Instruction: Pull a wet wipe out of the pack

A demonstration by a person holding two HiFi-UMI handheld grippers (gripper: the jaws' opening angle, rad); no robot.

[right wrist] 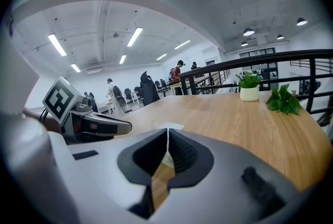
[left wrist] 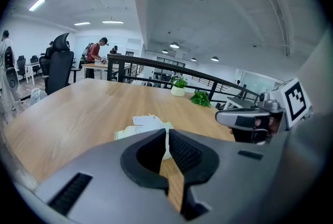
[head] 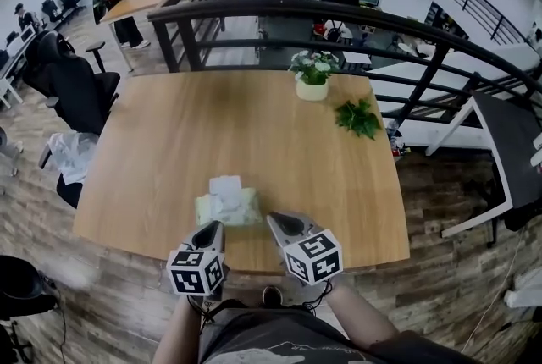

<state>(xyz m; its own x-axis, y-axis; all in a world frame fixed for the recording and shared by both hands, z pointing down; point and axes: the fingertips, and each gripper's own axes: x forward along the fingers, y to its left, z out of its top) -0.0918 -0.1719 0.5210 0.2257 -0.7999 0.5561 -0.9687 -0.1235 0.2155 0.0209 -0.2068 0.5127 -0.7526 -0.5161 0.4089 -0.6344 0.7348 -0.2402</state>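
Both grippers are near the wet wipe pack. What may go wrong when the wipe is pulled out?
1. Both the left gripper and the right gripper have jaws together; unless one opens, it will likely push the wipe instead of pinching it.
2. The wet wipe pack lies loose near the table's front edge; unheld, it may lift or slide with the wipe.

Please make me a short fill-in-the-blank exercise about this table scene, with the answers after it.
1. The pack of wipes lies on a table made of ____.
2. The jaws of the left gripper and the right gripper are both ____.
3. The flowers in the pot are ____ in colour.
Answers: wood; shut; white.
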